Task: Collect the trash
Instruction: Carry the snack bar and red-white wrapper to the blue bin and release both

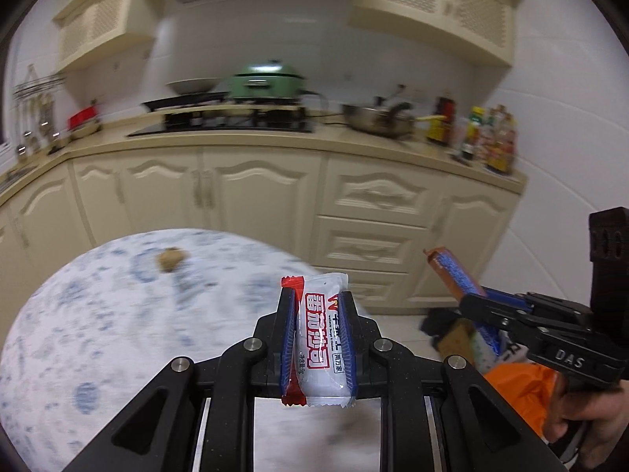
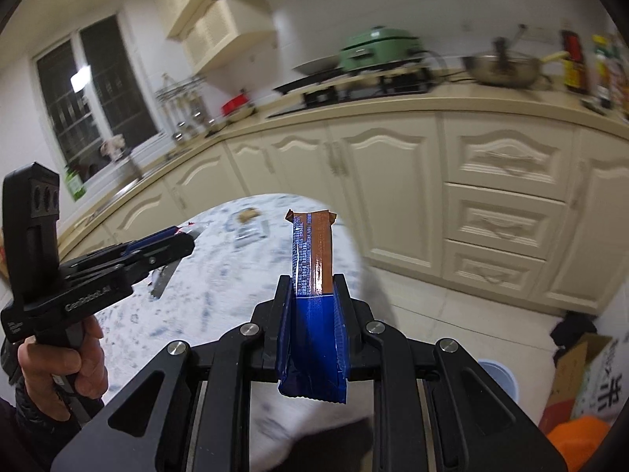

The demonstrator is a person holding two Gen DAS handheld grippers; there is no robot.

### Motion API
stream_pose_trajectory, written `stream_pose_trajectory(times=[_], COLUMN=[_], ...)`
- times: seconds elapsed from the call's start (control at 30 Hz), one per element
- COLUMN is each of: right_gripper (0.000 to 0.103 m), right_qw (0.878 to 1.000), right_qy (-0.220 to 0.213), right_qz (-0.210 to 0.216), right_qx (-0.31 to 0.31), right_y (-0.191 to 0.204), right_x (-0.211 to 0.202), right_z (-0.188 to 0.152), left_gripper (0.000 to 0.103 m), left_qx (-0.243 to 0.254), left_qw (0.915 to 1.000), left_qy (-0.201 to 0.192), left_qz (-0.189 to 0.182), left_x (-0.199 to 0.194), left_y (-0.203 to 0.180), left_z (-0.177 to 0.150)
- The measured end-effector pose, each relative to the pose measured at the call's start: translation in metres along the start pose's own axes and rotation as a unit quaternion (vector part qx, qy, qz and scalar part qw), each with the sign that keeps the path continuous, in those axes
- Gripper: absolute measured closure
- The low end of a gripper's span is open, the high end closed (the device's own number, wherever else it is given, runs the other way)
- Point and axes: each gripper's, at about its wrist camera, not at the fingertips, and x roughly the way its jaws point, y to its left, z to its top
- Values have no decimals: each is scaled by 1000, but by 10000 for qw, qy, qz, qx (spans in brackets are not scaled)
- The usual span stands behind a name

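My left gripper [image 1: 316, 299] is shut on a white and red sauce packet [image 1: 320, 338], held upright above the round white-and-blue table [image 1: 98, 334]. My right gripper [image 2: 312, 281] is shut on a blue and brown snack wrapper [image 2: 312, 259] that sticks up between the fingers. The right gripper [image 1: 477, 303] shows at the right of the left wrist view, off the table's edge, with the wrapper [image 1: 452, 271]. The left gripper [image 2: 184, 242] shows at the left of the right wrist view. A brown crumpled scrap [image 1: 170, 259] lies on the far side of the table.
Cream kitchen cabinets [image 1: 255, 204] and a counter with a green cooker [image 1: 267, 82] and a wok [image 1: 377, 120] stand behind. On the floor at the right are an orange bag [image 1: 523, 389] and a cardboard box [image 2: 585, 373]. More scraps [image 2: 249, 232] lie on the table.
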Motion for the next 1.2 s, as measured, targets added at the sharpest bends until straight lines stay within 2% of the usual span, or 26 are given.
stream_pose_trajectory(times=[0.23,0.43,0.63,0.77,0.87,0.97,1.0,1.03,1.07,1.1,1.13,1.17,1.2], right_gripper=[84,84,84,84,84,81,80,67,55,29,15,12,3], right_qw=[9969,9899,9815,9755,9696,9613,9568,9533,9513,9481,9464,9447,9436], right_qy=[-197,-72,311,540,735,931,1015,1065,1088,1087,1045,990,952], right_qz=[-554,-1040,-1189,-1193,-1175,-1209,-1229,-1254,-1270,-1320,-1364,-1414,-1432], right_qx=[524,961,1468,1765,2019,2295,2431,2534,2591,2681,2735,2788,2830], right_y=[-71,-134,-194,-227,-251,-277,-288,-294,-298,-303,-304,-305,-307], right_x=[-48,-62,-36,-13,10,33,42,46,48,49,48,45,44], right_z=[-17,-40,-69,-88,-102,-117,-123,-127,-130,-135,-137,-139,-139], left_gripper=[86,86,86,86,85,79,72,55,44,27,18,15,12], left_qx=[427,644,538,472,325,333,340,339,336,320,315,325,339], left_qw=[9968,9897,9813,9753,9676,9635,9624,9622,9632,9665,9685,9704,9718], left_qy=[112,603,1336,1748,2108,2374,2457,2523,2530,2442,2376,2321,2279], left_qz=[-667,-1131,-1277,-1270,-1351,-1194,-1109,-968,-839,-725,-670,-579,-504], left_x=[48,109,177,228,265,296,302,306,310,309,308,307,305], left_y=[-76,-131,-158,-157,-159,-162,-161,-160,-162,-160,-162,-166,-166], left_z=[2,-7,-27,-26,-34,-33,-34,-35,-33,-30,-28,-23,-20])
